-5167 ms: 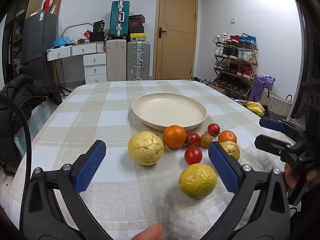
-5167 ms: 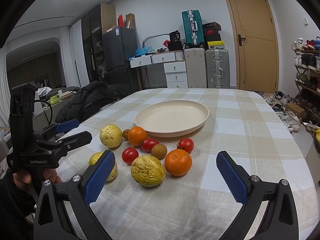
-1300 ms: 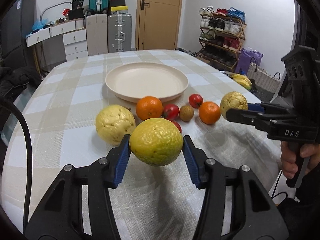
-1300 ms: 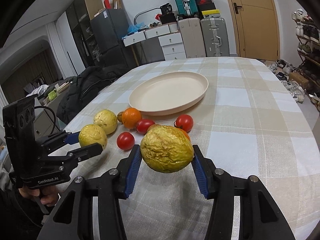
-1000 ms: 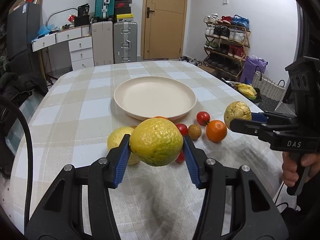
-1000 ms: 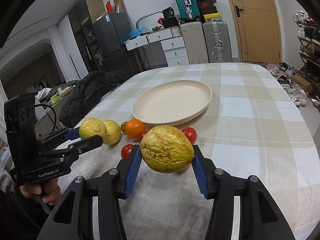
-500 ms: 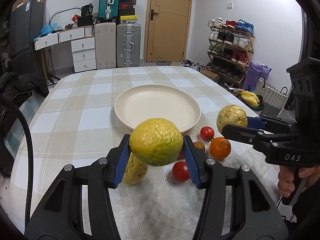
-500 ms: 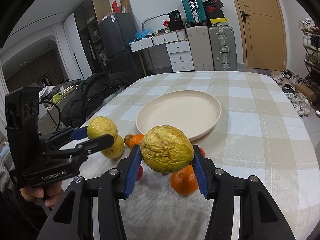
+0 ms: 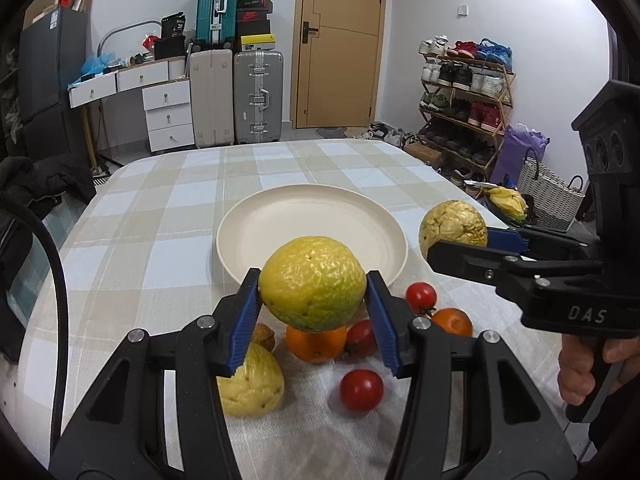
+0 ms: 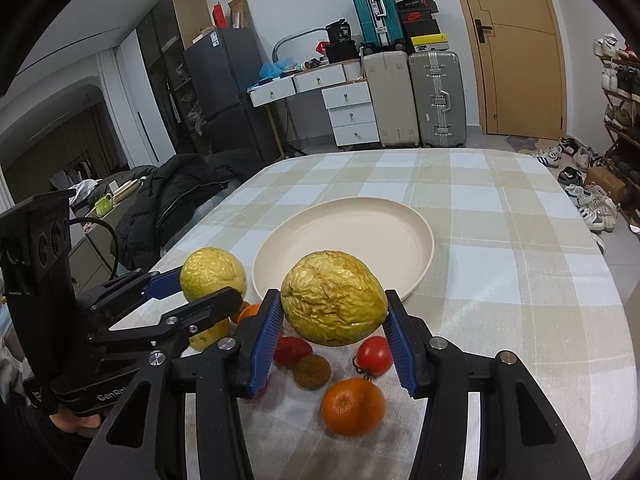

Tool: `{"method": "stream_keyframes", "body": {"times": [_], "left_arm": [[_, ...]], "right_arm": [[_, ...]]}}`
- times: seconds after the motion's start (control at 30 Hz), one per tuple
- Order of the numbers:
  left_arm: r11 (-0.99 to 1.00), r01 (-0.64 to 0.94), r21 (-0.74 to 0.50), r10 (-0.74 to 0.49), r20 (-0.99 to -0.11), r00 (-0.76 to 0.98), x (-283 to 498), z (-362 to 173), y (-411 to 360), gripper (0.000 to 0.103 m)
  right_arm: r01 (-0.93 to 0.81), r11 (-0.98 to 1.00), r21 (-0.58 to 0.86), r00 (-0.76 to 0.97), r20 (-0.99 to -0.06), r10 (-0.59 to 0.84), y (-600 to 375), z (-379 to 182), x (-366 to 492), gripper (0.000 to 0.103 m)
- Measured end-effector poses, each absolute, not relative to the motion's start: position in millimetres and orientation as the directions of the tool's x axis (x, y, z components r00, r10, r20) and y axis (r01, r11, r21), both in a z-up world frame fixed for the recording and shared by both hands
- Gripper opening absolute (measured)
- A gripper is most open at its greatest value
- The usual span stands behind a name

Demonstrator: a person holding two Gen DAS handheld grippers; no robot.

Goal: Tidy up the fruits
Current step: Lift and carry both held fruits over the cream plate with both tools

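- Gripping a yellow-green fruit [image 9: 313, 283] between its blue pads [image 9: 243, 322], the left gripper [image 9: 312, 320] was clenched on it and held it in the air, above the loose fruits near the table's near edge.
- The right gripper [image 10: 332, 340] was likewise clamped on a wrinkled fruit [image 10: 334, 303], yellow-brown, raised off the table [image 10: 500, 280] just short of the plate's near rim.
- In the left view, the right gripper [image 9: 460, 250] reached in from the right with the wrinkled fruit [image 9: 453, 226] beside the plate's right rim; a hand [image 9: 588, 364] held its black handle.
- In the right view, the left gripper [image 10: 200, 296] came in from the left, with its fruit [image 10: 212, 274] near the plate's left rim.
- A cream plate [image 9: 256, 236] sat toward the middle of the checked tablecloth with nothing in it.
- On the cloth before the plate lay a pale yellow fruit [image 9: 252, 384], an orange [image 9: 316, 342], a second orange [image 9: 452, 322], three tomatoes [image 9: 361, 390] [image 9: 421, 298] [image 9: 362, 336] and a small brown fruit [image 9: 264, 334].
- The two held fruits were apart, one on each side of the plate's near rim.
- Suitcases [image 9: 258, 96] and a door [image 9: 340, 44] stood beyond the far edge.
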State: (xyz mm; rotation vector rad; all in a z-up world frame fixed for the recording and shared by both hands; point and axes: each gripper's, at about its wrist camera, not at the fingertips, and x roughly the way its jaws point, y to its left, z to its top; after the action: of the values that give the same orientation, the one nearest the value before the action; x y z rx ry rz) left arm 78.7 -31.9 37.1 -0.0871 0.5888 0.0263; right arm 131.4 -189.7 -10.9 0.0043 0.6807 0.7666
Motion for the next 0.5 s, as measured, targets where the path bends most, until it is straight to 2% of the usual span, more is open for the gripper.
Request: {"method": "stream_keyframes", "body": {"times": [0.5], "left_arm": [[0.995, -0.064, -0.079, 0.012, -0.534, 0.845, 104.7, 38.2, -22.8, 0.049]], "right_arm": [[-0.631, 0.73, 0.264, 0.506, -0.574, 0.644, -180.9, -16.3, 150.5, 0.051]]}}
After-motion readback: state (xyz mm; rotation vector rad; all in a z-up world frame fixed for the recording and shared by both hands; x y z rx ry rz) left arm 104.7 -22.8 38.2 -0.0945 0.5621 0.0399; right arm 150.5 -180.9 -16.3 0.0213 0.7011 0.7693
